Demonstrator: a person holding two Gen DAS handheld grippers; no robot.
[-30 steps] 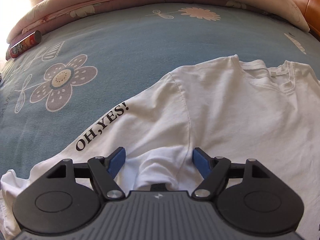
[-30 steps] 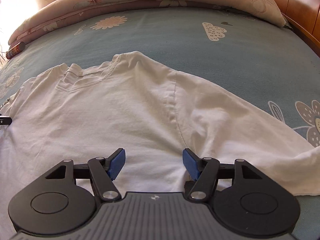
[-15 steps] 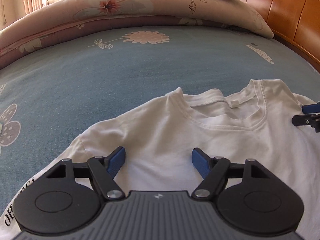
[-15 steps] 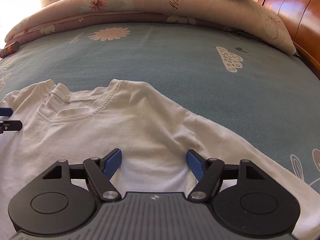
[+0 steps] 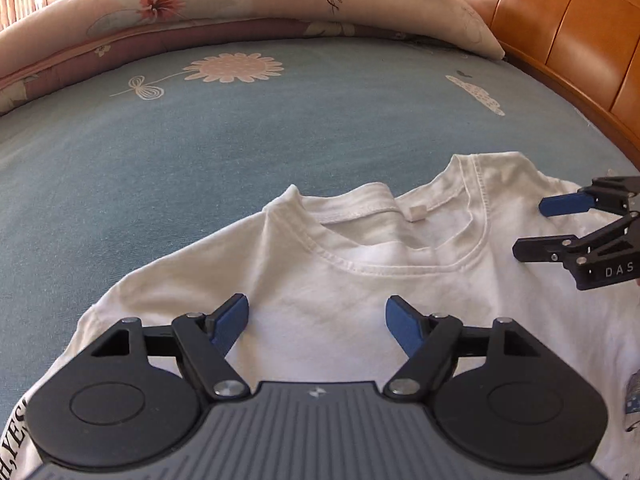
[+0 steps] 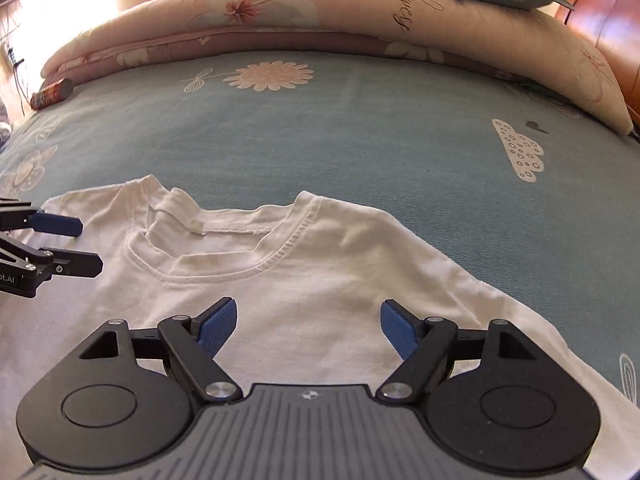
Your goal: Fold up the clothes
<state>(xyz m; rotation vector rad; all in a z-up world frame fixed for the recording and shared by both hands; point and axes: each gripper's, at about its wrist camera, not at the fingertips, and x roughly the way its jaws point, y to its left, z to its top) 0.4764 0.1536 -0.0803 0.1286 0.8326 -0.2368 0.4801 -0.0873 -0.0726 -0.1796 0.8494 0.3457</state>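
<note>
The white cotton T-shirt was only partly shown: its lower body lay hidden beneath the black and grey body of the left gripper in the left wrist view, and its near hem ran off the bottom edge in both views. The black lettering on its left sleeve was cut by the left edge, so only the tail of the words could be read. In the right wrist view the small red cylindrical can at the far left was too small for its label to be made out, and the orange wooden headboard was cropped at the right edge.
</note>
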